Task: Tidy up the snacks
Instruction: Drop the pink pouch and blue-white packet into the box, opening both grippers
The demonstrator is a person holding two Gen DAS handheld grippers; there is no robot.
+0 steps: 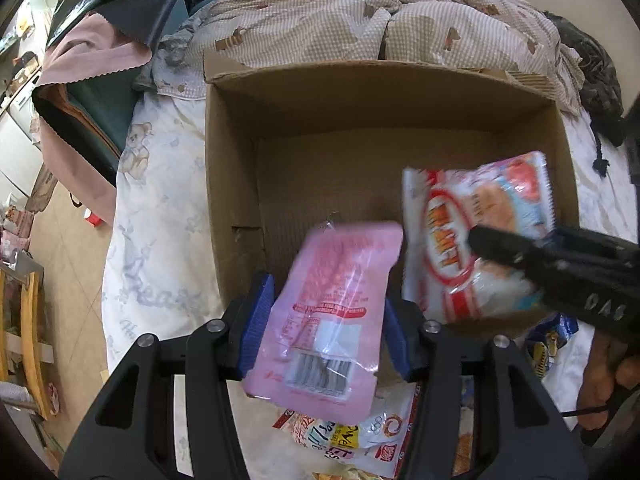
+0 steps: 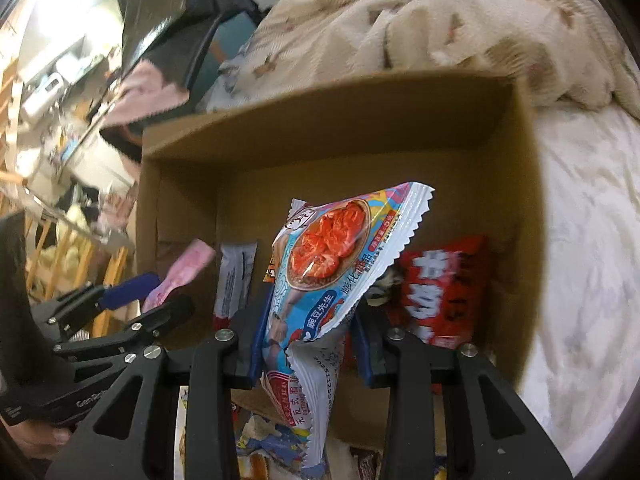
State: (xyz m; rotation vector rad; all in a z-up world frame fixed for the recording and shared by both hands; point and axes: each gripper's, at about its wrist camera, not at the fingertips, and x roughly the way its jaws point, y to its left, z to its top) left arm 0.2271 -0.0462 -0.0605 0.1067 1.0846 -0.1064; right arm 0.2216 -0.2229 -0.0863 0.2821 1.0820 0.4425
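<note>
A: What's biggest?
B: The cardboard box (image 1: 240, 184), open on the bed (image 1: 160, 240).
A: And the tools?
B: Left tool (image 1: 326, 320) clamps a pink packet (image 1: 328, 312) over the box's near edge; right tool (image 2: 308, 340) pinches a blue shrimp-snack bag (image 2: 336, 264) above it (a red packet (image 2: 444, 288) lies inside).

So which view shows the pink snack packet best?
The left wrist view: the pink packet fills the centre, held in the left gripper over the cardboard box, its printed face showing. The right wrist view catches only a blurred pink edge at left.
</note>
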